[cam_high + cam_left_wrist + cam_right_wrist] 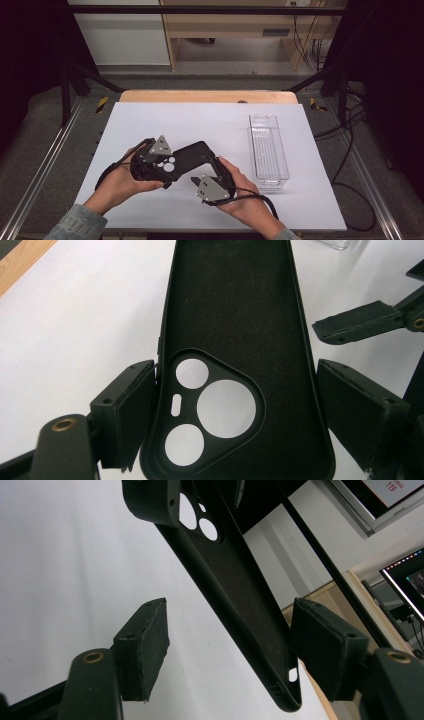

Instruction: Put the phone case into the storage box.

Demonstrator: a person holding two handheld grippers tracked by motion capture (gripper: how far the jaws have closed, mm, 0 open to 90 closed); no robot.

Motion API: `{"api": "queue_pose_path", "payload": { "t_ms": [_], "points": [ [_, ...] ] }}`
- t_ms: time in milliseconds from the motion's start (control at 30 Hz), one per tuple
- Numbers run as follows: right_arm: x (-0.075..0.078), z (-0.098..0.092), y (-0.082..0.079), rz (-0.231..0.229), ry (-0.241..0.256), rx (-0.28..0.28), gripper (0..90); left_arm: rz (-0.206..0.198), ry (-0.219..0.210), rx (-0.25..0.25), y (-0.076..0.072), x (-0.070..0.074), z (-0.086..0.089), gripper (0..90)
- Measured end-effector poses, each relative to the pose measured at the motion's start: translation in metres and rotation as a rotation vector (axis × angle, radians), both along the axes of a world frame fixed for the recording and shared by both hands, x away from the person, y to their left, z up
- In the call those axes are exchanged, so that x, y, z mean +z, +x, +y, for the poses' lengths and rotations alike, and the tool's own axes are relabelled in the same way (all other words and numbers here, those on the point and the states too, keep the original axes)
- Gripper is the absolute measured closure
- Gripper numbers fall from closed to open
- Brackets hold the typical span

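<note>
Case (235,315), phone type, black, soft matte inner face, rounded-triangle camera panel with three round holes and one slot; held above the white surface (150,120) near its front middle, inner side up. Left tool (235,415): pads closed on the case's two long edges at the camera end, apparently to steady it. Right tool (227,645): jaws parted, the case's plain end lying between them, one pad well apart from it, the other close beside it, contact uncertain; seemingly poised to take that end. Box (269,150), clear plastic, long, ribbed floor, empty, standing to the right on the surface.
</note>
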State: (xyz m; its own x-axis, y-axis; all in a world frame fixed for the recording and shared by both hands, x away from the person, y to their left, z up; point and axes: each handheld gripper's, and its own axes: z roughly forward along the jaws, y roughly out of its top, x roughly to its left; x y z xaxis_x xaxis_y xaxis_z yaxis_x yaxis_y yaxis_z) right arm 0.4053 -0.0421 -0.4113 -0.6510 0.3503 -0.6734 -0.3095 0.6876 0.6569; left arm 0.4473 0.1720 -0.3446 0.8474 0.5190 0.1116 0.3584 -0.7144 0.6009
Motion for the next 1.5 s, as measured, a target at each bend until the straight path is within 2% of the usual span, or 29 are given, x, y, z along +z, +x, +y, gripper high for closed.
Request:
{"api": "queue_pose_path", "payload": {
  "t_ms": [700,1500],
  "points": [
    [0.0022,0.0083,0.0011,-0.032,-0.047,0.02,43.6,0.001,-0.006,-0.007,-0.001,0.0007,-0.0009,18.2],
    [0.0033,0.0084,0.0009,-0.052,-0.07,0.022,48.6,0.004,-0.004,-0.023,-0.0035,0.0017,-0.003,18.1]
  ]
}}
